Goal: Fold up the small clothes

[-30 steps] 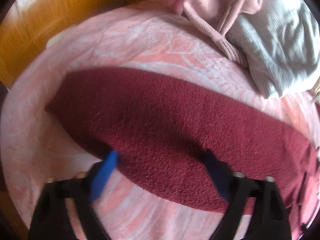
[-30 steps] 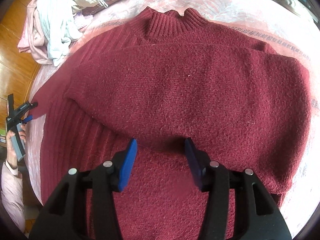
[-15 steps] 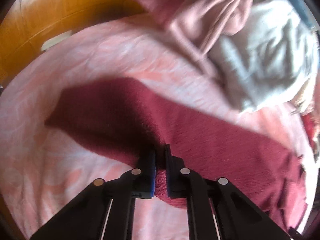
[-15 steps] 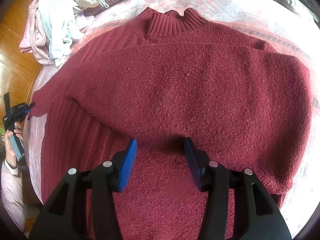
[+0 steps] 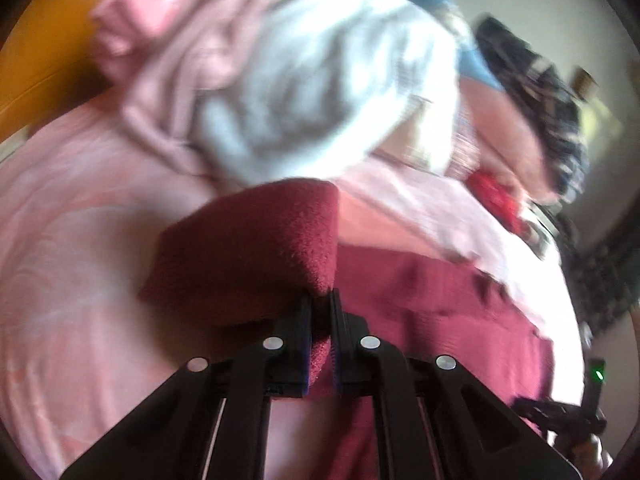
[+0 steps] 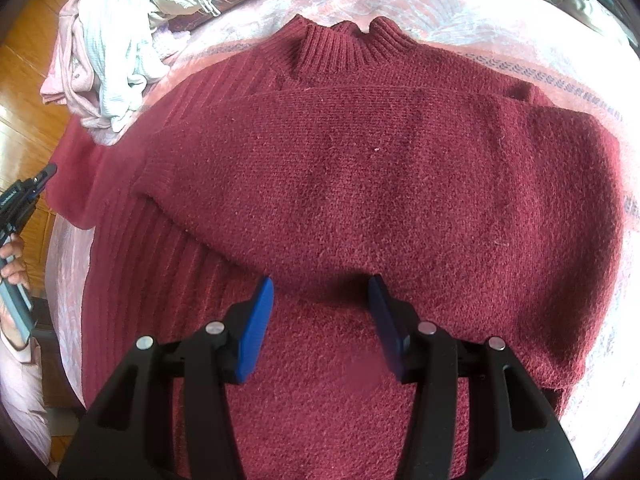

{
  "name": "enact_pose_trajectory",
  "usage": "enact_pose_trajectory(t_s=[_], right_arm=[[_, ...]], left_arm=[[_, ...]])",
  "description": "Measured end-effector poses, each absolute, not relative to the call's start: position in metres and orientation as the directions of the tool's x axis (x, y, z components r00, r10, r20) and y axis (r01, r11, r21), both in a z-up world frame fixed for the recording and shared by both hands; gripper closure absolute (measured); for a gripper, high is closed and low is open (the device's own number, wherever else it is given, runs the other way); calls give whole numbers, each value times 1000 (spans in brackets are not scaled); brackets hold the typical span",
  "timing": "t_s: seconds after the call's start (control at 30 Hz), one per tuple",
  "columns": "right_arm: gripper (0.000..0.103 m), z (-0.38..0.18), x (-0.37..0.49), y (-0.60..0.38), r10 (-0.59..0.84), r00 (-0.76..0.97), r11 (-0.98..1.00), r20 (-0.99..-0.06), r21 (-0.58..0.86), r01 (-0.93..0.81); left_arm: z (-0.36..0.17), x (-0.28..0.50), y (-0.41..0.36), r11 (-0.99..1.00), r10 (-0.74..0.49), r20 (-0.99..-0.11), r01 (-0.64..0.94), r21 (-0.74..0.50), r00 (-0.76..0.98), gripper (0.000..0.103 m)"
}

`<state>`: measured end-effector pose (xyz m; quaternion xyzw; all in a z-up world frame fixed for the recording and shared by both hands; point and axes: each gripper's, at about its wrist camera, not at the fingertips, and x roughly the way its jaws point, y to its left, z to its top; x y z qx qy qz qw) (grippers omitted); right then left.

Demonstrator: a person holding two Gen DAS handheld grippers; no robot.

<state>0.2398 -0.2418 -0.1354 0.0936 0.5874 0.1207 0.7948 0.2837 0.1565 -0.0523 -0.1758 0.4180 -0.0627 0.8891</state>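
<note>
A dark red knit sweater (image 6: 360, 184) lies flat on a pink bedspread (image 6: 440, 4), collar at the far side, its right sleeve folded across the body. My left gripper (image 5: 320, 304) is shut on the left sleeve (image 5: 256, 248) and holds it lifted off the bed, the cuff end draped over. In the right wrist view that sleeve (image 6: 76, 168) rises at the far left beside the left gripper (image 6: 40, 176). My right gripper (image 6: 320, 300) is open and empty, low over the sweater's lower body.
A pile of pink and white clothes (image 5: 280, 80) lies at the bed's far left corner, also in the right wrist view (image 6: 116, 48). Patterned dark fabric (image 5: 552, 104) and a red item (image 5: 496, 196) lie further back. Wooden floor (image 6: 24, 92) is beyond the bed's left edge.
My left gripper closed on the left sleeve and has lifted it up and toward the sweater body. The right gripper has stayed still and open.
</note>
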Motion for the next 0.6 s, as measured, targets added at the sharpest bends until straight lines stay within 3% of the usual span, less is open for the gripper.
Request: enact_pose_trajectory(t_s=[0.2, 0.37, 0.43, 0.5, 0.6], right_arm=[[54, -134, 237, -249, 323, 278, 946, -905, 314, -78], [53, -134, 235, -253, 337, 276, 941, -900, 329, -75], [53, -134, 236, -252, 336, 276, 942, -901, 328, -76], [51, -133, 237, -251, 337, 274, 941, -901, 328, -78], [49, -130, 239, -245, 343, 275, 939, -898, 334, -81]], left_arm=[[-55, 278, 59, 918, -386, -727, 160, -363, 568, 95], [-99, 277, -3, 926, -370, -820, 241, -290, 437, 91], [-112, 275, -7, 928, -362, -840, 242, -283, 404, 78], [-112, 271, -3, 929, -354, -841, 253, -268, 410, 75], [-97, 269, 14, 926, -366, -826, 257, -276, 429, 55]])
